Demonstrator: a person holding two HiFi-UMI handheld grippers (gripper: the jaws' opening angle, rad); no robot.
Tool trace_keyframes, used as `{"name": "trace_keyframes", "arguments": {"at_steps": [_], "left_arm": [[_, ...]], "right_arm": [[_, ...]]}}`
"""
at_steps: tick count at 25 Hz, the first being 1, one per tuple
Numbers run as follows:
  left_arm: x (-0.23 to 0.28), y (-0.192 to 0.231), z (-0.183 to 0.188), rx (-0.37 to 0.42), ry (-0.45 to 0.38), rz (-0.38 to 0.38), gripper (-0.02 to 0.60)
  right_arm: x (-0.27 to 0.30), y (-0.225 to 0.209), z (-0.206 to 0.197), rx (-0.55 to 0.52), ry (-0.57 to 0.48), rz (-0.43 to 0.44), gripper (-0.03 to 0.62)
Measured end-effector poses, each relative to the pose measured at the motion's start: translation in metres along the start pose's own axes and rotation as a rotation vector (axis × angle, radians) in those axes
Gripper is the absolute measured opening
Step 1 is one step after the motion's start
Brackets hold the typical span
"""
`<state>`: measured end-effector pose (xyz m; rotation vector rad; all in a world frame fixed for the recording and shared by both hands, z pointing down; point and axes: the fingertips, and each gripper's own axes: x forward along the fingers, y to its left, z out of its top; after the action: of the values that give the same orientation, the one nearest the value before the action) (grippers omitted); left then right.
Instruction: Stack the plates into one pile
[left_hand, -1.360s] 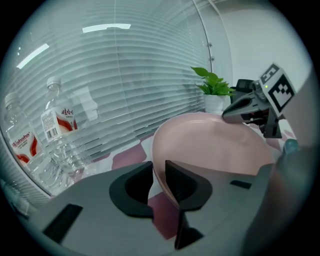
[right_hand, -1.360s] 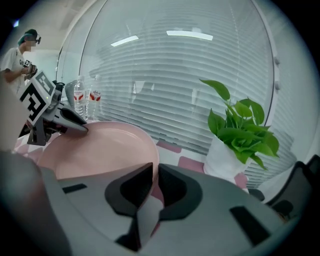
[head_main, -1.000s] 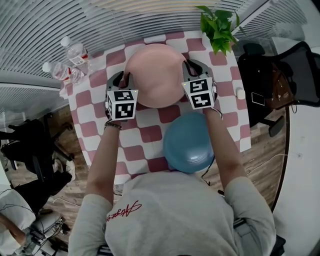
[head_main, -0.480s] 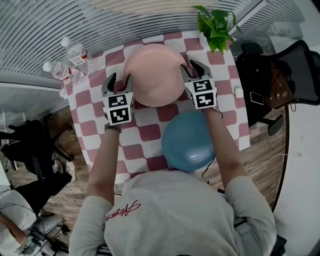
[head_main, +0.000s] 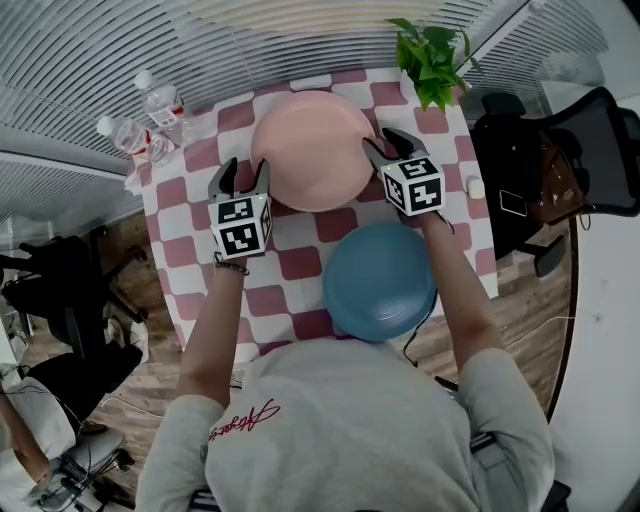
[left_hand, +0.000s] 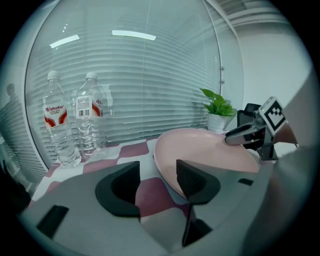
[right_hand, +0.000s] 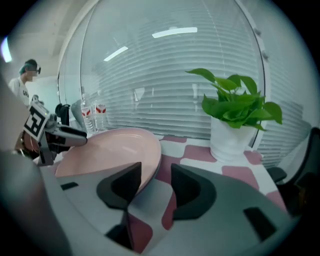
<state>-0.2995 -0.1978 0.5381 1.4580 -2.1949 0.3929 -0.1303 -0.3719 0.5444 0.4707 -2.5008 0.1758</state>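
A large pink plate (head_main: 312, 148) lies at the far middle of the red-and-white checked table (head_main: 300, 265). A blue plate (head_main: 380, 282) rests nearer me, to its right. My left gripper (head_main: 240, 172) sits just off the pink plate's left rim, jaws opening; in the left gripper view (left_hand: 156, 170) only tablecloth shows in the gap, with the pink plate (left_hand: 205, 150) ahead of the right finger. My right gripper (head_main: 385, 142) is at the plate's right rim, jaws opening; the pink rim (right_hand: 150, 167) reaches into the gap of this gripper (right_hand: 156, 172) without being pressed.
Two water bottles (head_main: 150, 112) stand at the far left corner, also clear plastic bottles (left_hand: 75, 125) in the left gripper view. A potted plant (head_main: 432, 55) stands at the far right. White blinds run behind the table. An office chair (head_main: 575, 150) is off to the right.
Both grippers were shut on the pink plate's opposite rims; they have let go, spread their jaws and drawn back a little toward me. The plate stays on the table.
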Motion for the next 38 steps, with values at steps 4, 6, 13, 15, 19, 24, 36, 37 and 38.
{"name": "trace_keyframes", "arguments": {"at_steps": [4,6,13,15,19,24,36,37,38], "left_arm": [[0.0,-0.002,-0.008,-0.019,0.035,0.005,0.227],[0.001,-0.004,-0.01,-0.024,0.046,0.008,0.227],[0.01,-0.013,-0.019,-0.033,0.117,-0.012,0.225],[0.012,-0.015,-0.02,-0.028,0.129,-0.016,0.225],[0.015,-0.016,-0.024,-0.064,0.154,-0.039,0.224],[0.018,-0.022,-0.027,-0.101,0.18,-0.052,0.189],[0.017,-0.018,-0.028,-0.165,0.144,-0.049,0.178],[0.017,-0.019,-0.028,-0.168,0.142,-0.048,0.178],[0.016,-0.019,-0.028,-0.174,0.139,-0.045,0.175]], "right_arm": [[0.002,-0.001,-0.001,0.103,0.005,0.054,0.178],[0.002,0.0,-0.003,0.129,0.01,0.064,0.178],[0.009,0.002,-0.007,0.184,0.033,0.092,0.178],[0.01,0.002,-0.009,0.192,0.046,0.101,0.177],[0.013,0.007,-0.01,0.176,0.091,0.12,0.159],[0.014,0.01,-0.012,0.153,0.094,0.065,0.127],[0.016,0.01,-0.01,0.141,0.063,0.029,0.12],[0.015,0.01,-0.011,0.144,0.063,0.027,0.12],[0.014,0.009,-0.011,0.153,0.063,0.024,0.117]]}}
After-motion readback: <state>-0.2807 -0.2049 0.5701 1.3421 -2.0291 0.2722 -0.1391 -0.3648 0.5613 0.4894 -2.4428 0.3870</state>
